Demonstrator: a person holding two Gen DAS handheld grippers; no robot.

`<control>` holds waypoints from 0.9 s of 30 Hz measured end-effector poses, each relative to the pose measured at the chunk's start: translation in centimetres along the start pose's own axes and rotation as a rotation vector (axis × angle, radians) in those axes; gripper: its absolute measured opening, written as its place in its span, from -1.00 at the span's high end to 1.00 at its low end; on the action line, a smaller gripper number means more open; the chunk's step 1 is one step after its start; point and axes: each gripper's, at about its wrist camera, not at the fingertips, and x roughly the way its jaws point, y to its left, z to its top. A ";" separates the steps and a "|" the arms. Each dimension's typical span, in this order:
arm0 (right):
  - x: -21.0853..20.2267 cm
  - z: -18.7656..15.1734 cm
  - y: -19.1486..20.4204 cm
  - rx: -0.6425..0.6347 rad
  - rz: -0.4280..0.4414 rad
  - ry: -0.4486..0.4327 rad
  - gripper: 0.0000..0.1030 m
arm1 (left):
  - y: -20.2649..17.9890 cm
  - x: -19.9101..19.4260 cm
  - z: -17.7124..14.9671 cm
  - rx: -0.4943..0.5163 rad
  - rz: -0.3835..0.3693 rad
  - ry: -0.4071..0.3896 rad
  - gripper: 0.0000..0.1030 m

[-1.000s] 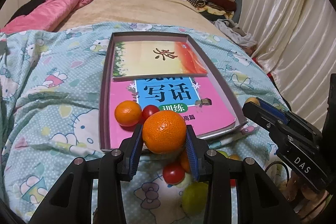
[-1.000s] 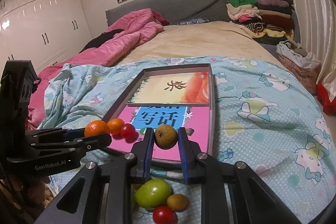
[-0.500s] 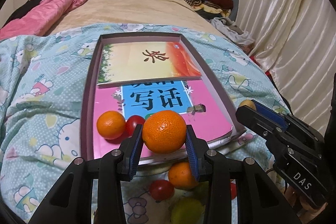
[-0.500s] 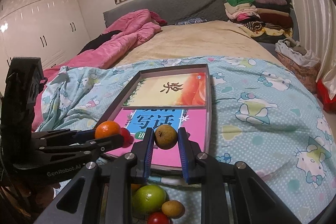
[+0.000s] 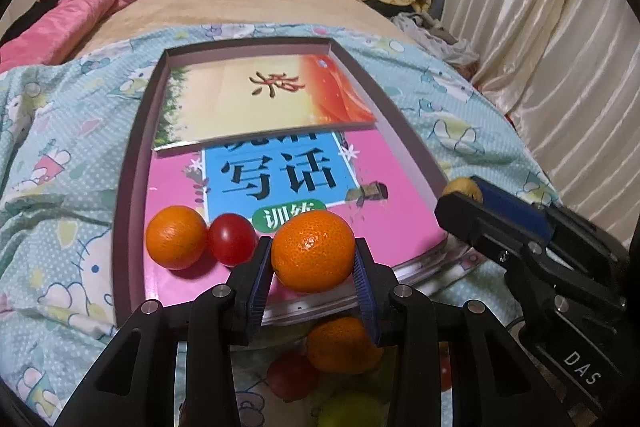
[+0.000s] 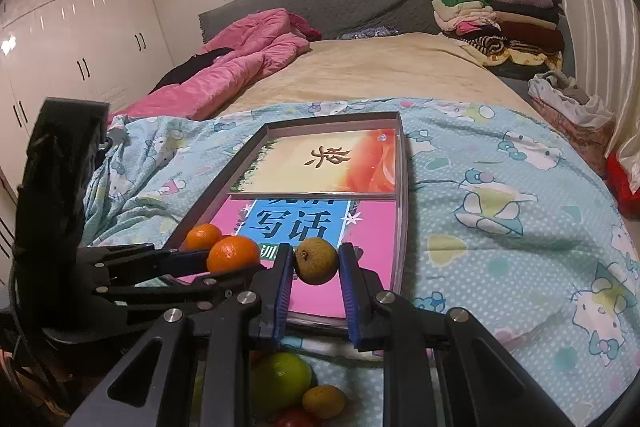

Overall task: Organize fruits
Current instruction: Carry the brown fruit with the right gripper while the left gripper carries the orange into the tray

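My left gripper [image 5: 314, 277] is shut on an orange mandarin [image 5: 313, 251], held over the near edge of a shallow box [image 5: 132, 163] lined with books. A second mandarin [image 5: 176, 237] and a cherry tomato [image 5: 231, 239] lie in the box at its near left. My right gripper [image 6: 316, 279] is shut on a small brown longan-like fruit [image 6: 316, 260], also over the box's near edge [image 6: 404, 211]. Loose fruit lies on the bedspread below: a mandarin [image 5: 340, 345], a tomato [image 5: 292, 375], a green fruit [image 6: 280, 383] and a small yellow fruit [image 6: 323, 401].
The box sits on a Hello Kitty bedspread [image 6: 500, 207]. A pink quilt [image 6: 240, 63] lies at the far left and folded clothes [image 6: 500, 19] at the far right. Curtains [image 5: 560, 47] hang to the right. The left gripper's body [image 6: 60, 207] is close on the right gripper's left.
Both grippers have moved forward toward the box with their fruit still held. The box and the fruits in it look larger and nearer in the left wrist view.
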 end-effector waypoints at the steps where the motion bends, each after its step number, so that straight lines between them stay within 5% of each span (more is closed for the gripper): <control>1: 0.1 0.0 0.1 -0.005 -0.004 0.001 0.55 | -0.1 0.2 0.0 0.005 -0.002 0.005 0.22; 27: 4.7 0.1 -0.7 -0.032 -0.027 0.126 0.55 | 0.7 1.0 -0.5 0.003 0.019 0.012 0.23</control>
